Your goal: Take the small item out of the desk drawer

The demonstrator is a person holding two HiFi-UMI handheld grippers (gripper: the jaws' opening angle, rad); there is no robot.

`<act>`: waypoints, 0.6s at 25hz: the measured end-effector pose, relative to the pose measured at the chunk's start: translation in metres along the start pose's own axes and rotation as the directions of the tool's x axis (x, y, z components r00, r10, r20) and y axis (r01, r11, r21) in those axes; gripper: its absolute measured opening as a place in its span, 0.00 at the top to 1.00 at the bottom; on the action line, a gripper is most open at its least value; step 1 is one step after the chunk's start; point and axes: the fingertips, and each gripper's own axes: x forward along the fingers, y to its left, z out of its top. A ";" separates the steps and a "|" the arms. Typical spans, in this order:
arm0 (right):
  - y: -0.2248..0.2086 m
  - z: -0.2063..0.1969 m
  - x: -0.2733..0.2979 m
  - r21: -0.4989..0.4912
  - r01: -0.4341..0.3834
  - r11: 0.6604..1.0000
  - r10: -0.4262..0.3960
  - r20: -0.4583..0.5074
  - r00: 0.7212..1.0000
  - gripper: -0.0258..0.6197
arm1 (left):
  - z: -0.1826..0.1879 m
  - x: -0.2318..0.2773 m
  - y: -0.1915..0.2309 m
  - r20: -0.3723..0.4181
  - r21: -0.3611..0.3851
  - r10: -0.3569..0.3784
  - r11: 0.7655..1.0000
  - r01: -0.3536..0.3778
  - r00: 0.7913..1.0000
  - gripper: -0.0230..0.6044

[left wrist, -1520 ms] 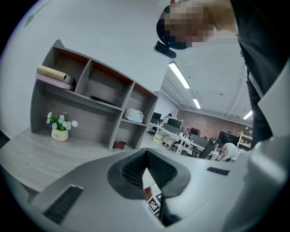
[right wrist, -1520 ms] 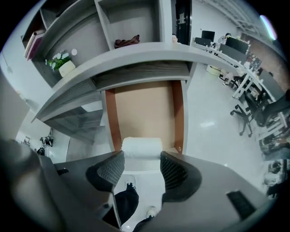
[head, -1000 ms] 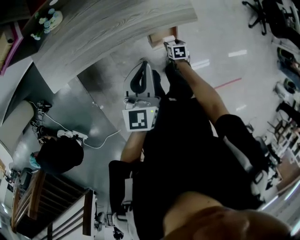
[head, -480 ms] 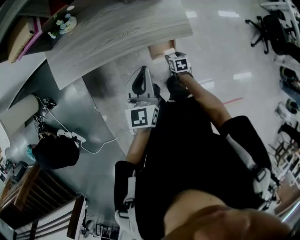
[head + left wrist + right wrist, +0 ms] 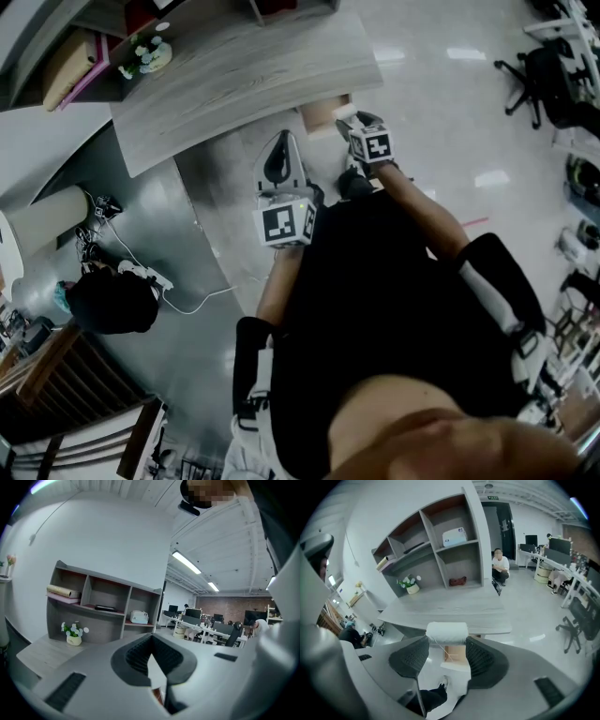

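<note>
The small item is a white roll, and my right gripper is shut on it, one pad on each end. It hangs in front of the grey desk, above the open wooden drawer. From the head view the roll sits at the right gripper's tips, just beside the drawer under the desk edge. My left gripper is held left of it over the floor. In its own view the left gripper is shut, with nothing between the pads.
A shelf unit stands on the desk's far side with a flower pot and a white box. A person crouches by the doorway. An office chair stands to the right. A cable and power strip lie on the floor to the left.
My right gripper, still shut on the white roll, has drawn a little back from the drawer. The head view has swung so the desk sits lower in frame. The left gripper stays shut.
</note>
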 end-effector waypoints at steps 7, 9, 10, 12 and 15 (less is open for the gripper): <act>0.017 0.033 -0.054 -0.008 -0.064 0.998 0.064 0.130 0.989 0.58 | 0.001 -0.005 -0.003 0.004 0.023 0.020 1.000 -0.020 1.000 0.97; 0.023 0.043 -0.069 -0.002 -0.097 0.995 0.095 0.173 0.980 0.58 | 0.004 -0.007 -0.004 0.008 0.023 0.024 0.999 -0.024 1.000 0.97; 0.025 0.048 -0.077 -0.002 -0.106 0.994 0.104 0.194 0.976 0.58 | 0.006 -0.007 -0.005 0.009 0.021 0.024 0.999 -0.024 1.000 0.97; 0.029 0.060 -0.093 -0.007 -0.116 0.993 0.114 0.234 0.965 0.58 | 0.010 -0.008 -0.005 0.015 0.021 0.023 0.999 -0.023 1.000 0.97; 0.036 0.081 -0.116 -0.026 -0.129 0.991 0.131 0.304 0.944 0.58 | 0.016 -0.007 -0.006 0.028 0.029 0.012 0.999 -0.013 1.000 0.97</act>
